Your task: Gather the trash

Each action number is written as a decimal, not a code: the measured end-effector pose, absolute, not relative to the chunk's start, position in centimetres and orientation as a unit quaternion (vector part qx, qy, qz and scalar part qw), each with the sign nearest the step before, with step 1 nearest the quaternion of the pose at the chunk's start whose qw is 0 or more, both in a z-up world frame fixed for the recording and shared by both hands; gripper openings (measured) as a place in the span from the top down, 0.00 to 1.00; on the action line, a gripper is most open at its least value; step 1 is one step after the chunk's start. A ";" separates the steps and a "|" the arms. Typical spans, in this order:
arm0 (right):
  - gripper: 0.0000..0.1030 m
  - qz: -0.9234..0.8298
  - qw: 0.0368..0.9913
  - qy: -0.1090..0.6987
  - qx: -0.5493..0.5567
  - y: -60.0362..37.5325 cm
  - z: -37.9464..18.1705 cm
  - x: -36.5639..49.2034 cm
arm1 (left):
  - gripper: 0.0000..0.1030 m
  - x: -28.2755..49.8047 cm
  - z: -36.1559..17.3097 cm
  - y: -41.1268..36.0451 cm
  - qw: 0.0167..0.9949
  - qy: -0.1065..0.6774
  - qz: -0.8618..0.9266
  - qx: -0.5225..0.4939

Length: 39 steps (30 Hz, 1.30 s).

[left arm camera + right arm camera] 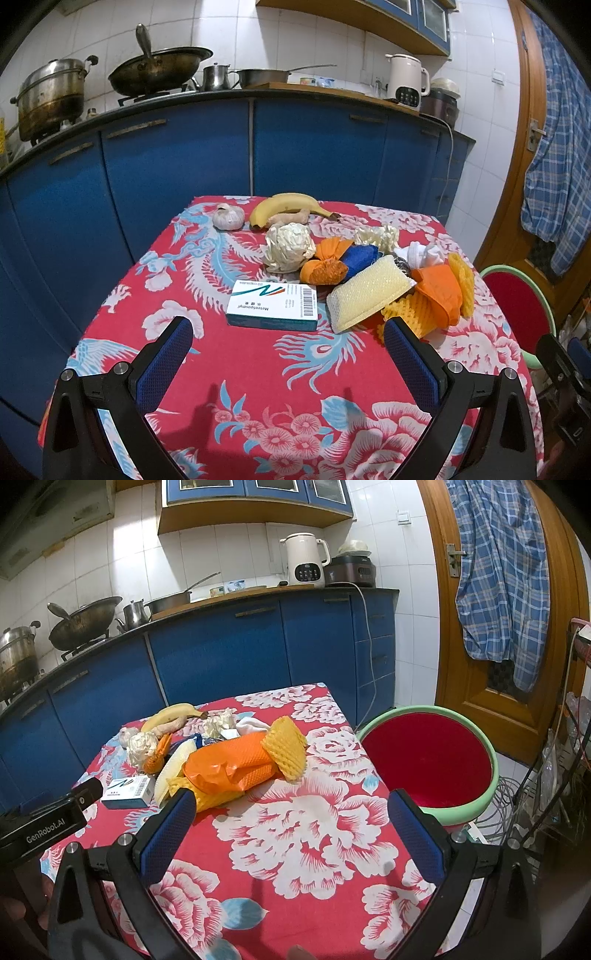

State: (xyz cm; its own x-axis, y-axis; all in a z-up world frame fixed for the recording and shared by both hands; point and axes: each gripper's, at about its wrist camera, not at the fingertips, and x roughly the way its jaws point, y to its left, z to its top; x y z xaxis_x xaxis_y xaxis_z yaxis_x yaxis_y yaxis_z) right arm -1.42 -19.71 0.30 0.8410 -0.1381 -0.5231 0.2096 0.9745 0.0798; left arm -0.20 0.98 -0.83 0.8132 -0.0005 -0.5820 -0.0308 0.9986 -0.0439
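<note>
On the floral tablecloth (pixel 258 387), the left gripper (pixel 288 343) is held wide open before a medicine box (pixel 272 304); the right gripper (pixel 291 812) is likewise spread empty, near orange wrappers (pixel 231 766), a red basin (pixel 432 760) standing beside the table

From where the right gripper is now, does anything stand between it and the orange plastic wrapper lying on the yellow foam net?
Nothing visible does. The right gripper is open and empty, and only bare flowered red tablecloth lies between its fingers and the orange plastic wrapper on the yellow foam net.
</note>
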 end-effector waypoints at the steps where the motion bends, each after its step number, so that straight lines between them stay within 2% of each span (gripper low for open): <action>1: 0.01 -0.090 0.957 0.267 0.068 -19.7 0.3 -1.4 | 0.00 -0.1 -0.9 0.9 0.952 0.306 0.009 -0.025; 18: 0.01 -0.058 0.950 0.298 0.070 -20.5 0.5 2.3 | 0.00 3.9 -1.4 1.3 0.939 0.344 0.018 -0.020; 36: 0.01 -0.073 0.918 0.386 0.061 -23.4 -0.6 11.3 | 0.00 11.8 -1.7 3.0 0.923 0.384 0.040 -0.007; 39: 0.04 -0.070 0.911 0.399 0.072 -23.9 -1.2 12.4 | 0.00 13.4 -2.1 2.6 0.918 0.394 0.029 -0.011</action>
State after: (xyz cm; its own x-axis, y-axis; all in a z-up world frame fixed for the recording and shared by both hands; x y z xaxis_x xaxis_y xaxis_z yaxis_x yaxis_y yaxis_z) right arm 12.43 -23.94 -1.15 0.6711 -0.0701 -0.7380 0.1854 0.9798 0.0756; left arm 13.42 2.64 -2.15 0.6871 0.0445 -0.7252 -0.0622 0.9981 0.0024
